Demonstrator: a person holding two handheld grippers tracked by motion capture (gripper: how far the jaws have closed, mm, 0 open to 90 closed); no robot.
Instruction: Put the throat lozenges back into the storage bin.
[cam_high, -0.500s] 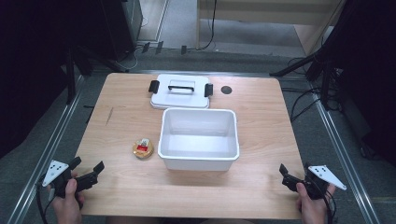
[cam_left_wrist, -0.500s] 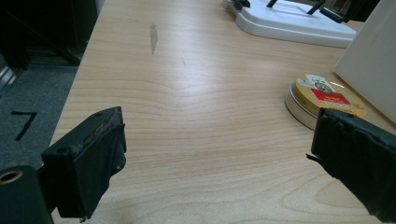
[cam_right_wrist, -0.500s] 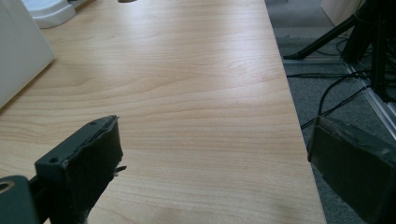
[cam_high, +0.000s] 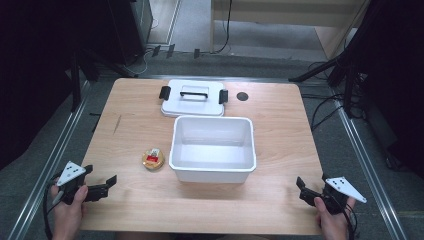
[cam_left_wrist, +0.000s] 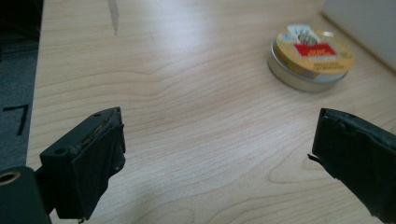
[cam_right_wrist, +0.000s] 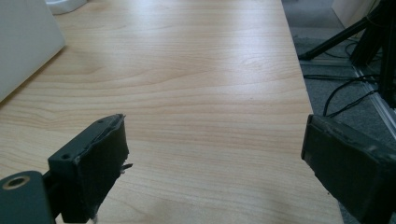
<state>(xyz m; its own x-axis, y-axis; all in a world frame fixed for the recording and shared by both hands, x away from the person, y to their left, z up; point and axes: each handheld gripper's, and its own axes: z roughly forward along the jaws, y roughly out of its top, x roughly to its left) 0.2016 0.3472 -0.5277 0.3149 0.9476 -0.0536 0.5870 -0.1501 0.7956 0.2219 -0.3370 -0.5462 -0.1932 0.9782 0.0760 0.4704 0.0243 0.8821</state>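
A white open bin (cam_high: 212, 172) stands empty in the middle of the wooden table (cam_high: 280, 125). Its white lid (cam_high: 192, 102), with a black handle and black clips, lies flat just behind it. A small round tin (cam_high: 153, 160) with a yellow and red label sits left of the bin. My left gripper (cam_high: 101, 176) is open at the table's front left corner, and the tin (cam_left_wrist: 312, 56) lies ahead and to the right of its jaws (cam_left_wrist: 222, 116). My right gripper (cam_high: 314, 182) is open at the front right corner, with bare wood between its jaws (cam_right_wrist: 212, 121).
The bin wall (cam_right_wrist: 23, 42) shows at the left of the right gripper view. A dark round hole (cam_high: 242, 96) marks the table's back right. Stands and cables (cam_high: 345, 75) crowd the floor to the right, and metal rails run along both sides.
My left gripper has edged slightly forward and to the right over the table corner. The right gripper has hardly moved. Both stay open.
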